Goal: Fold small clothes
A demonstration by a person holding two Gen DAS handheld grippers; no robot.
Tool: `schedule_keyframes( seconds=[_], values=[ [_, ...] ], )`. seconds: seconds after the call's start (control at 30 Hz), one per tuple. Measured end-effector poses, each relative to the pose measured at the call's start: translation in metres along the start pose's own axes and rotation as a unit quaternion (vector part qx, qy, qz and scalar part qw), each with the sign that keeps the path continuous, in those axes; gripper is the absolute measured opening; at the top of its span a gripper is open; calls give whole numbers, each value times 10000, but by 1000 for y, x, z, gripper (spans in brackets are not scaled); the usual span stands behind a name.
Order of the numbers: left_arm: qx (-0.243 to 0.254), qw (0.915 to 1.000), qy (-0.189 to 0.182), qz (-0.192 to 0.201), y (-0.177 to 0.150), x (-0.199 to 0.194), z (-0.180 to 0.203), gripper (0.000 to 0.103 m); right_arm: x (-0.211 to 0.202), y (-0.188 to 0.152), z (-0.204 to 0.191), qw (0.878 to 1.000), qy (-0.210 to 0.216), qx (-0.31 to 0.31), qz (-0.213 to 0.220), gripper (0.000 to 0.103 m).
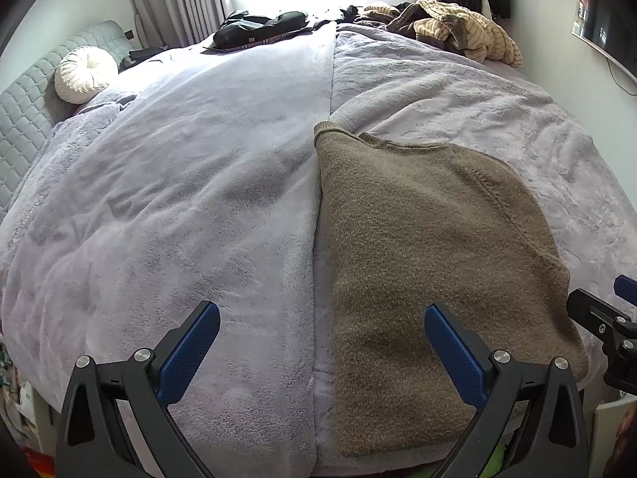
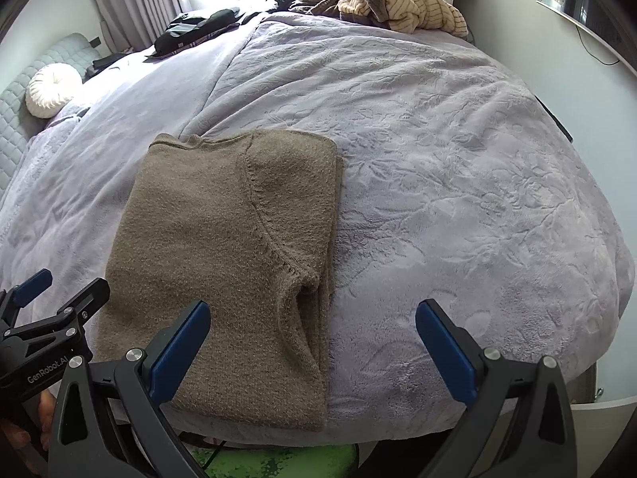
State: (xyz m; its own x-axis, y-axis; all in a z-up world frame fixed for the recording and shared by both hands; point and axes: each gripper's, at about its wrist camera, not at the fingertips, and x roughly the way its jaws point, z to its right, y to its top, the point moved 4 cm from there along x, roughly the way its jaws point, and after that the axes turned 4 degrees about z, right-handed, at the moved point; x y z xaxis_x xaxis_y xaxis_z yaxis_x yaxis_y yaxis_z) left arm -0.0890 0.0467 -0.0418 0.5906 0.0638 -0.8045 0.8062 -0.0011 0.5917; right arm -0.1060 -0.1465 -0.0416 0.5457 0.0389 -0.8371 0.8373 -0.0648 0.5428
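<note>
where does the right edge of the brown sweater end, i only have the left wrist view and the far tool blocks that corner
Observer: In the right wrist view the brown sweater ends in a straight folded edge on the lilac blanket, well left of the right tool.
Operator: is the sleeve sticking out
Observer: No; the sleeve is tucked in, armhole seam showing near that edge.
Operator: right tool holding anything
Observer: No, its jaws stand open, one finger over the sweater, the other over bare blanket.
</note>
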Motion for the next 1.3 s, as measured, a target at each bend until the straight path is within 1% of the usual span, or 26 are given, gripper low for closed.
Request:
schedule_keyframes(
  seconds=[1.3],
  values=[
    [11,10000,50,-7,-3,-3,-1,103,-3,-2,-4,10000,11,0,17,103]
  ],
)
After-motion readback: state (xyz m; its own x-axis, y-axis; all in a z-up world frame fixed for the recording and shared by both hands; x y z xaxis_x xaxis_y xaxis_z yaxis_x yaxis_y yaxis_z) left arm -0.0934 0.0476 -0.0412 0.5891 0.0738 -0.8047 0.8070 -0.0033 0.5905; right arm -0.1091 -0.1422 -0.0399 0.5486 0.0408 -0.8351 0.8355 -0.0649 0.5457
